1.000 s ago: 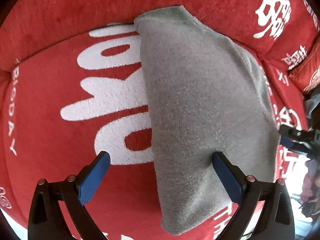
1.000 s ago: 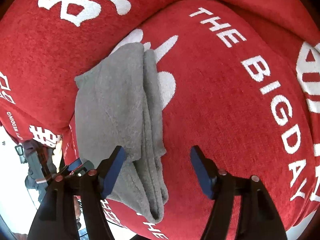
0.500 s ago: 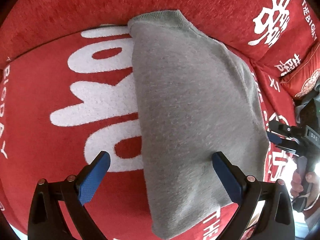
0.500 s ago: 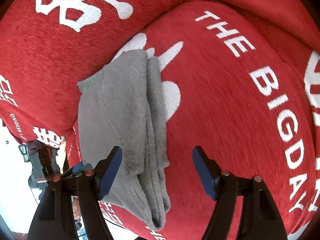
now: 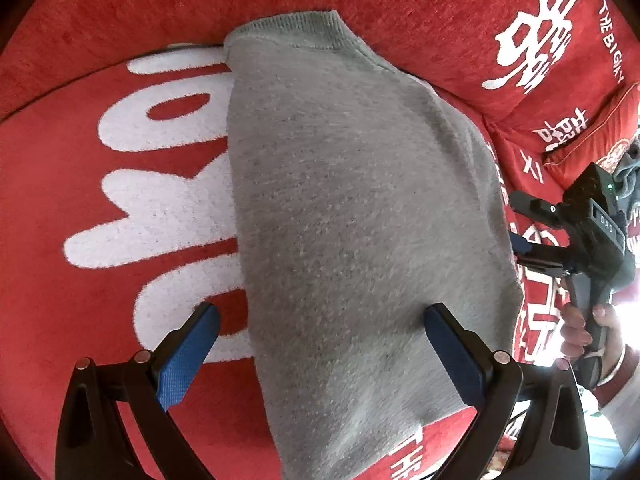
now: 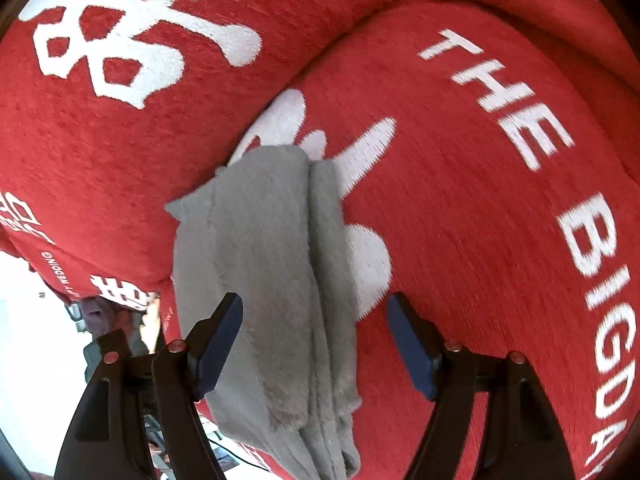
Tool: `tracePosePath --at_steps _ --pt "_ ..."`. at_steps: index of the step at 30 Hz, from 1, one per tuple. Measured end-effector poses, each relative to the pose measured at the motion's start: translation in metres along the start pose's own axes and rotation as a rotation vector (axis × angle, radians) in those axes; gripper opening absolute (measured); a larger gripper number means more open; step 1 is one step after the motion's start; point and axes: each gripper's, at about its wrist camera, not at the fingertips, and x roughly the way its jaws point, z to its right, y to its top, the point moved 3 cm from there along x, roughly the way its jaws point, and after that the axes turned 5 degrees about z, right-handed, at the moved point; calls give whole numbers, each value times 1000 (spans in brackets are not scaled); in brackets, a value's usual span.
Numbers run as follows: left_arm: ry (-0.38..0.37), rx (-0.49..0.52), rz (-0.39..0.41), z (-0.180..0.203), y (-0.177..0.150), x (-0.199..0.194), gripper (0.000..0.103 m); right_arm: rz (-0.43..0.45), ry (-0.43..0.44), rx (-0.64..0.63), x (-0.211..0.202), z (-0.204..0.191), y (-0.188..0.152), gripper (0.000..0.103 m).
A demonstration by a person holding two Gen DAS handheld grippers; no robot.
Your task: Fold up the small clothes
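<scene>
Left wrist view: grey garment (image 5: 360, 216) lying folded on red sofa seat (image 5: 72, 304), running from ribbed hem at 12 o'clock, against the backrest (image 5: 160, 4), down to a blunt end at 6 o'clock. Covering part of the big white lettering (image 5: 160, 208), which shows at 9 o'clock of the cloth. Left gripper (image 5: 320, 344) hovering over the near half, jaws spread wide, nothing pinched between the blue pads (image 5: 184, 360); left pad over the lettering at 7 o'clock, right pad over the cloth's right edge at 5 o'clock. Whether either pad touches the fabric cannot be told. At 3 o'clock, right gripper (image 5: 520, 228) seen side-on at the cloth's right edge, held by a hand (image 5: 580, 332) in a pale sleeve. Red cushion (image 5: 560, 52) with white characters at 1 o'clock.

Right wrist view: same garment (image 6: 272, 300) seen from its side, layered folds stacked along the right edge, stretching from centre down to 6 o'clock, near the seat's front edge. Right gripper (image 6: 316, 340) above it, jaws well apart and empty; left pad (image 6: 216, 344) over the cloth at 7 o'clock, right pad over bare red seat (image 6: 480, 240) at 5 o'clock. White print "THE BIGDAY" curving from 1 to 4 o'clock. Backrest (image 6: 120, 120) with a large white character from 9 to 12 o'clock.
</scene>
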Motion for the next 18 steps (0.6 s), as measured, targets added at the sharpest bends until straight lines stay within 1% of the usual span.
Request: tracePosePath --at_steps 2,6,10,14,18 --pt "-26 -4 -7 0 2 3 102 -15 26 -13 1 -1 1 78" --pt "-82 0 -25 3 5 12 102 -75 115 -28 11 -3 2 78" --pt "-104 1 -12 0 11 15 102 -108 204 -48 19 -1 6 78" --pt "-104 -17 -8 5 17 17 102 -139 270 -71 26 -9 12 79" --pt "-85 -49 9 8 19 22 102 -163 281 -118 42 -25 10 79"
